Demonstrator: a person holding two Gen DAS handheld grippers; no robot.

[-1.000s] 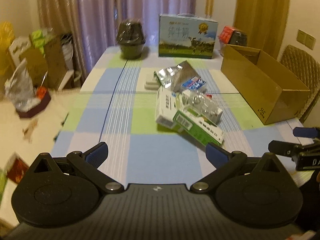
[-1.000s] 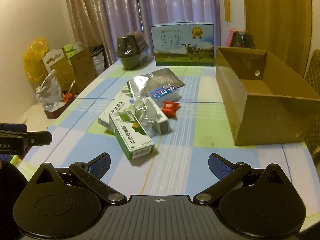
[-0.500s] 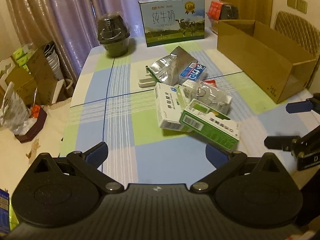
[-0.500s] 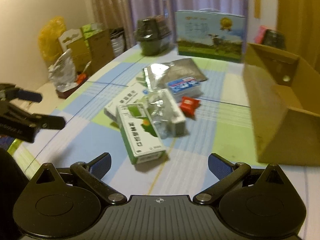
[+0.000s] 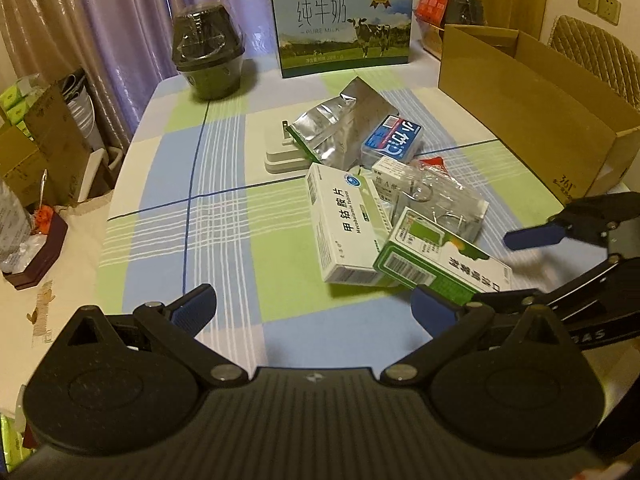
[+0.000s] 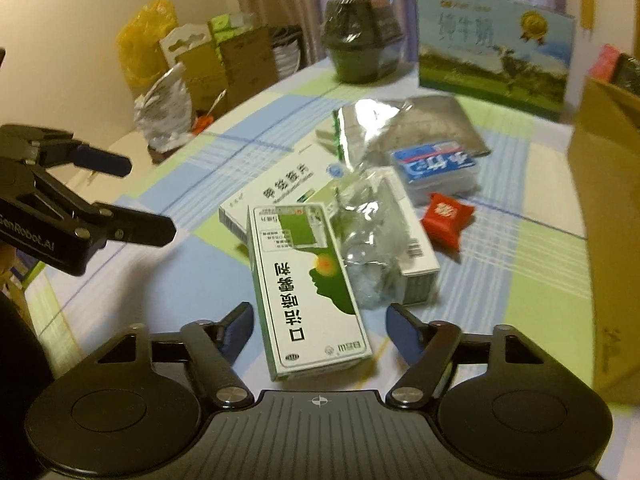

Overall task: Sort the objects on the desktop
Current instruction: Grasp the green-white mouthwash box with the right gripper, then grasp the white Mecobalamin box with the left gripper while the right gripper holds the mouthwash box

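A pile lies mid-table. A green-and-white medicine box [image 6: 308, 280] sits at its near end, leaning on a white medicine box [image 5: 344, 224]. Behind them are a clear plastic bag [image 6: 368, 240], a red packet [image 6: 446, 216], a blue-and-white pack [image 5: 394, 142] and a silver foil pouch [image 5: 340, 128]. My right gripper [image 6: 322, 326] is open and straddles the near end of the green box, with a small gap on each side. My left gripper [image 5: 314, 308] is open over bare cloth, just left of the pile. The green box [image 5: 440, 264] also shows in the left wrist view.
An open cardboard box [image 5: 540, 100] stands along the table's right side. At the back are a milk carton [image 5: 340, 20] and a dark wrapped bowl [image 5: 208, 56]. A flat white block [image 5: 280, 156] lies beside the pouch. Bags and boxes crowd the floor on the left.
Both grippers have moved forward to the pile. The right one has come in around the green box and its fingers have narrowed. The left one's opening is unchanged.
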